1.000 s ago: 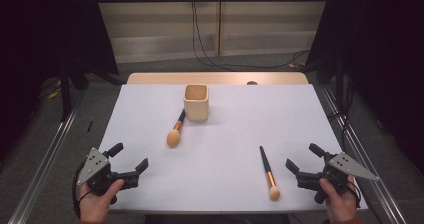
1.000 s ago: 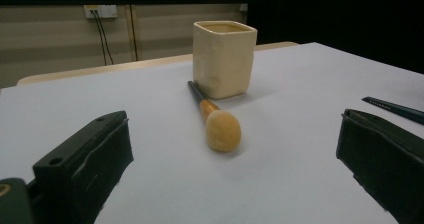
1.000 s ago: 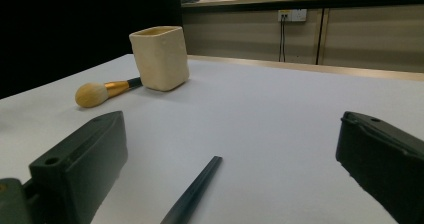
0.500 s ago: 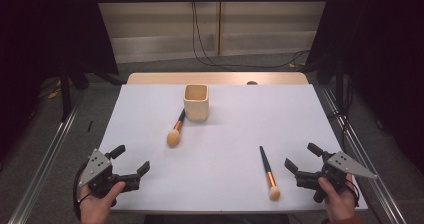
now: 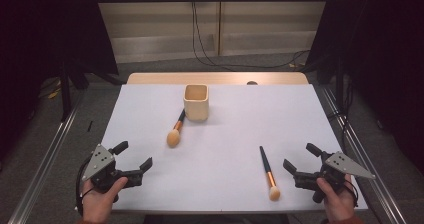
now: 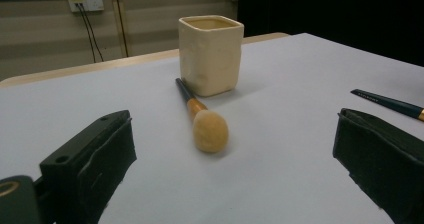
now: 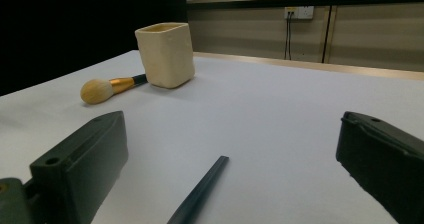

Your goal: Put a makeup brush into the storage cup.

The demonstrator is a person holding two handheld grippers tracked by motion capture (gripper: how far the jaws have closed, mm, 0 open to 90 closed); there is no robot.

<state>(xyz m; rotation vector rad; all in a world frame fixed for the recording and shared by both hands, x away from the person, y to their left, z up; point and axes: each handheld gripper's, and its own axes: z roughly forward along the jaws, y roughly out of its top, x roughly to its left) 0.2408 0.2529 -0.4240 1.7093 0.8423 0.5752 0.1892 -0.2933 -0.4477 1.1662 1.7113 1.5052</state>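
Note:
A cream square cup (image 5: 196, 102) (image 6: 210, 54) (image 7: 165, 54) stands upright at the table's far middle. One makeup brush (image 5: 175, 132) (image 6: 201, 118) (image 7: 107, 87) lies beside the cup, its handle touching the cup's left side, its fluffy head toward me. A second brush (image 5: 267, 172) lies near the front right; its dark handle (image 7: 200, 191) (image 6: 387, 103) points away from me. My left gripper (image 5: 133, 159) (image 6: 230, 164) is open at the front left corner, empty. My right gripper (image 5: 301, 159) (image 7: 235, 169) is open at the front right, just right of the second brush, holding nothing.
The white table top (image 5: 220, 149) has a wooden strip along its far edge (image 5: 215, 78). Metal rails (image 5: 45, 159) run along both sides on the floor. Cables (image 5: 205, 44) hang down the back wall.
Both grippers stay near their front corners; the left one has drifted slightly. The brushes and the cup have not moved.

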